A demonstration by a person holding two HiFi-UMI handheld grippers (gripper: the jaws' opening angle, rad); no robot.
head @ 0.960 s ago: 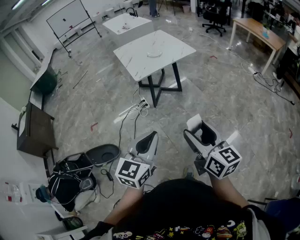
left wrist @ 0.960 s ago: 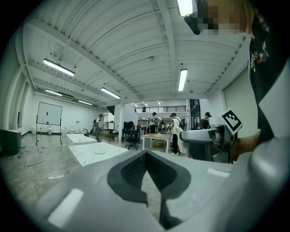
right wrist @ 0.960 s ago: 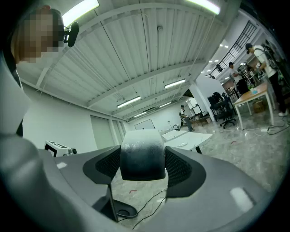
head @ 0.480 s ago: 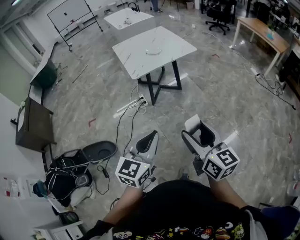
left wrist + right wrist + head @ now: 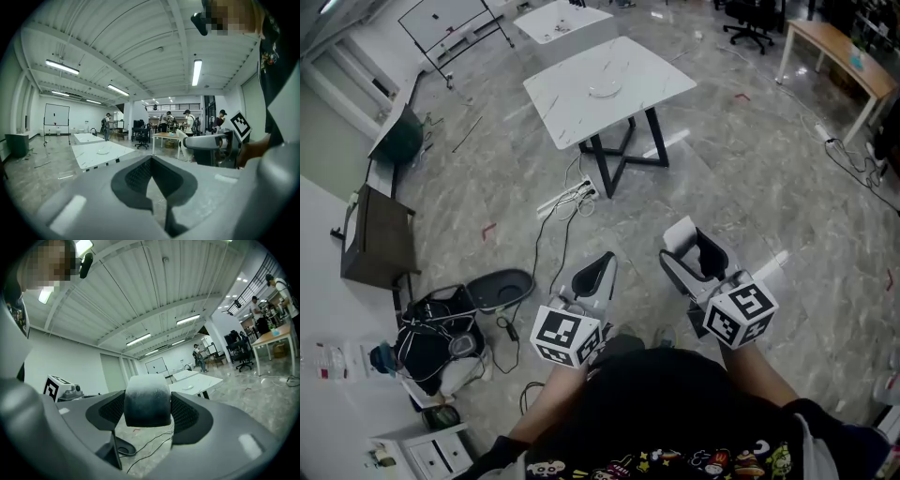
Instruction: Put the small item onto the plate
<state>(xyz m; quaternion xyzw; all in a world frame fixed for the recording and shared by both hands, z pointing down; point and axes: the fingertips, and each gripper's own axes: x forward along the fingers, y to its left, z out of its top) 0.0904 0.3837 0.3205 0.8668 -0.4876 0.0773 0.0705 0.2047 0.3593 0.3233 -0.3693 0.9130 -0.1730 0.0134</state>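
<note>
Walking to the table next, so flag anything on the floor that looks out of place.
A power strip with loose cables lies on the open floor beside the legs of the table, and one cable trails off toward the person. Lying in the walkway, they look like a trip hazard.

Bright, even light from ceiling tubes [image 5: 196,72]; floor [image 5: 750,178] glare, heavy fisheye w/ dark corners (gripper views), foregrnd soft.

Small item [image 5: 146,399]: sitting pinched in the right gripper [image 5: 697,253], its flanks being covered by the pads, its kind not showing.
Plate [image 5: 605,90]: appearing too small on the white table [image 5: 572,108] for any contents to be told.
Second white table [image 5: 553,17]: being cut off by the top edge.
Wooden desk [image 5: 848,64]: running out past the right edge.
</note>
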